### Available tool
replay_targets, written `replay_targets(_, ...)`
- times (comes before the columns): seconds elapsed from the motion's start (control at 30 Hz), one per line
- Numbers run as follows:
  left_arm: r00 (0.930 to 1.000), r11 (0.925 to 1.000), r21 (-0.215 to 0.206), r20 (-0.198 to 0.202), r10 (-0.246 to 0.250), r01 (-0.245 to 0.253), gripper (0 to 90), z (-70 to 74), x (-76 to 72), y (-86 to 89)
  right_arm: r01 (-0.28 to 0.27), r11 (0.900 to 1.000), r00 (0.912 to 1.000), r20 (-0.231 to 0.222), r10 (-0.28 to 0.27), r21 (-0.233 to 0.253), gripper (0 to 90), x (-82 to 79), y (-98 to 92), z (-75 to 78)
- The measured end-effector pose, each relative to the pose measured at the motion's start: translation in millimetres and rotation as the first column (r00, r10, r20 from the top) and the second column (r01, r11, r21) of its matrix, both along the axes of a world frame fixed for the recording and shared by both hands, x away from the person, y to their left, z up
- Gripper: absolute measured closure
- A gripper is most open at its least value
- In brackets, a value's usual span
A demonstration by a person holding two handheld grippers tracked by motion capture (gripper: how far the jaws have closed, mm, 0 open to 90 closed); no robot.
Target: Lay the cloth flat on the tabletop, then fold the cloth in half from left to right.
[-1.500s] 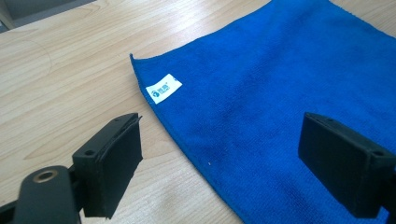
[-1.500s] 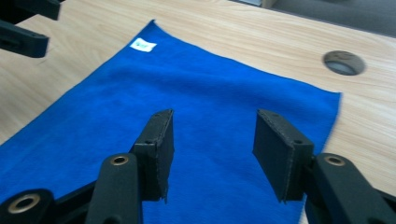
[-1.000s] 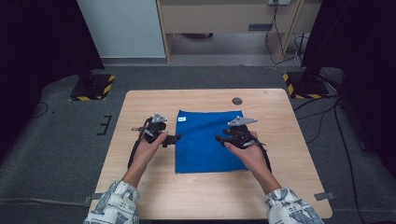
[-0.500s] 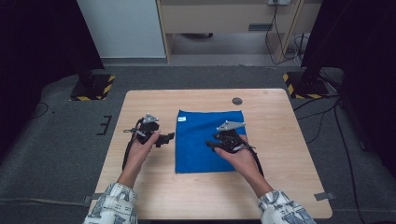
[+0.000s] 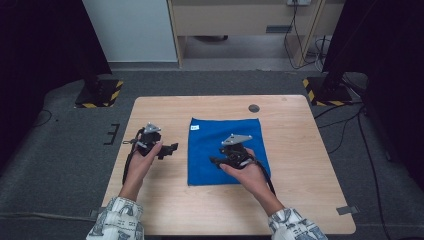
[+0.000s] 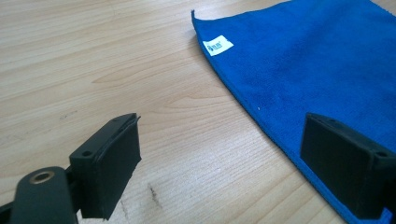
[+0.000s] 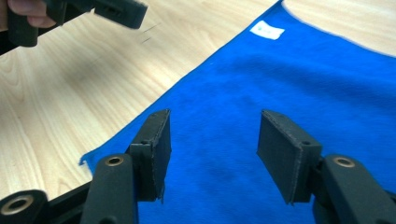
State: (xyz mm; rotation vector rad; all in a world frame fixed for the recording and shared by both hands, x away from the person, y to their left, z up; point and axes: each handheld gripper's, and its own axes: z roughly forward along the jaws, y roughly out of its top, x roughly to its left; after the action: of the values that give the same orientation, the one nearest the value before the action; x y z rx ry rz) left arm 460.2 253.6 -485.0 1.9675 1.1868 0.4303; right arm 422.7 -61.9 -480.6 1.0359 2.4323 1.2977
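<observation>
A blue cloth (image 5: 225, 142) lies flat in the middle of the wooden table (image 5: 300, 150), with a small white label (image 5: 194, 127) at its far left corner. My left gripper (image 5: 170, 148) hovers over bare wood just left of the cloth's left edge. Its jaws stand open, with the cloth (image 6: 317, 60) and label (image 6: 218, 45) ahead of my left gripper (image 6: 229, 163). My right gripper (image 5: 215, 161) is over the near left part of the cloth, pointing left. There my right gripper (image 7: 212, 154) is open above the cloth (image 7: 280, 84), nothing between its pads.
A small dark round disc (image 5: 254, 108) sits on the table beyond the cloth. Bare wood runs along the table's right side and near edge. Black stands with yellow-striped bases (image 5: 100, 95) flank the table on the floor. The left gripper (image 7: 93, 9) shows far off in the right gripper view.
My right gripper has moved left across the cloth toward its near left part. My left gripper has drifted slightly left, off the cloth's edge. The cloth has not moved.
</observation>
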Motion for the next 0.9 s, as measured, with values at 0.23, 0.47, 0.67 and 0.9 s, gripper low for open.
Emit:
replay_targets(0.23, 0.9996, 0.9994, -0.022, 0.0, 0.027, -0.027, 11.7, -0.9, -8.6, 6.6, -0.055, 0.998, 0.9985, -0.005, 0.055, -0.01, 44.8, -9.1, 24.0, -7.6)
replay_targets(0.47, 0.9988, 0.9988, -0.012, -0.001, 0.048, -0.048, 11.8, -6.7, -12.9, 11.0, -0.12, 0.992, 0.9927, -0.008, 0.12, -0.035, 47.7, -22.9, 52.9, -16.6)
replay_targets(0.67, 0.9987, 0.9987, -0.009, 0.003, 0.05, -0.05, 11.8, -9.2, -13.6, 10.9, -0.147, 0.988, 0.989, 0.004, 0.148, -0.047, 55.7, -34.0, 61.5, -18.0)
replay_targets(0.9, 0.9987, 0.9986, -0.004, 0.002, 0.052, -0.052, 11.8, -10.4, -13.0, 10.8, -0.18, 0.981, 0.9829, 0.026, 0.182, -0.079, 71.6, -45.0, 64.8, -21.7)
